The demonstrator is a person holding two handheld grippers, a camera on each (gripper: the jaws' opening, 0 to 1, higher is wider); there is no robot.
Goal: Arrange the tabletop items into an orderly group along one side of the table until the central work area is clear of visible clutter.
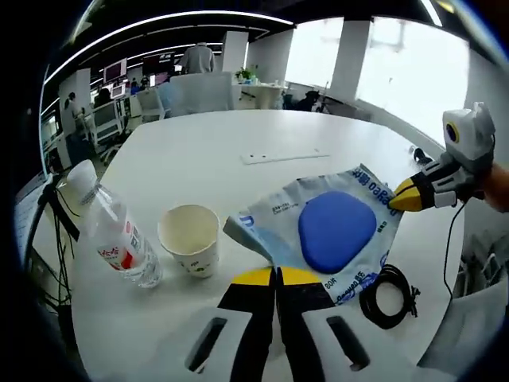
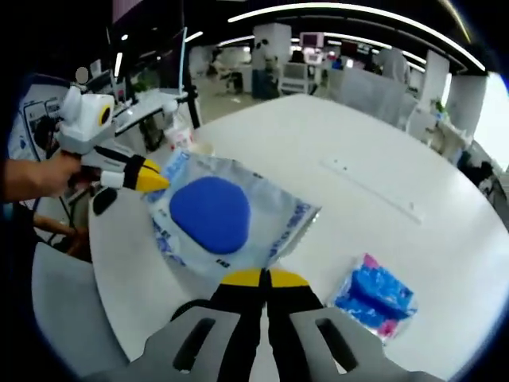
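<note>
While both my grippers pinch opposite edges of the clear packet [image 1: 326, 231] with the blue pad [image 1: 336, 231] inside it, the packet lies spread flat on the white table [image 1: 207, 159]. In the left gripper view my left gripper [image 1: 276, 276] has its yellow-tipped jaws pressed together on the packet's near edge, and my right gripper [image 1: 407, 196] comes in from the right, its tips clamped on the far corner. The right gripper view shows the same from the other end: right gripper [image 2: 263, 278] closed on the near edge, left gripper [image 2: 153, 180] biting the corner across from it. I judge two holds are needed because the packet is limp and would fold if dragged by one corner.

Beside the packet stand a paper cup [image 1: 190, 239] and a tipped water bottle [image 1: 119, 239]; a coiled black cable [image 1: 388, 296] lies near the edge. A blue tissue pack [image 2: 375, 296] sits apart, and a flat white strip [image 1: 285, 156] lies mid-table, awaiting grouping.
</note>
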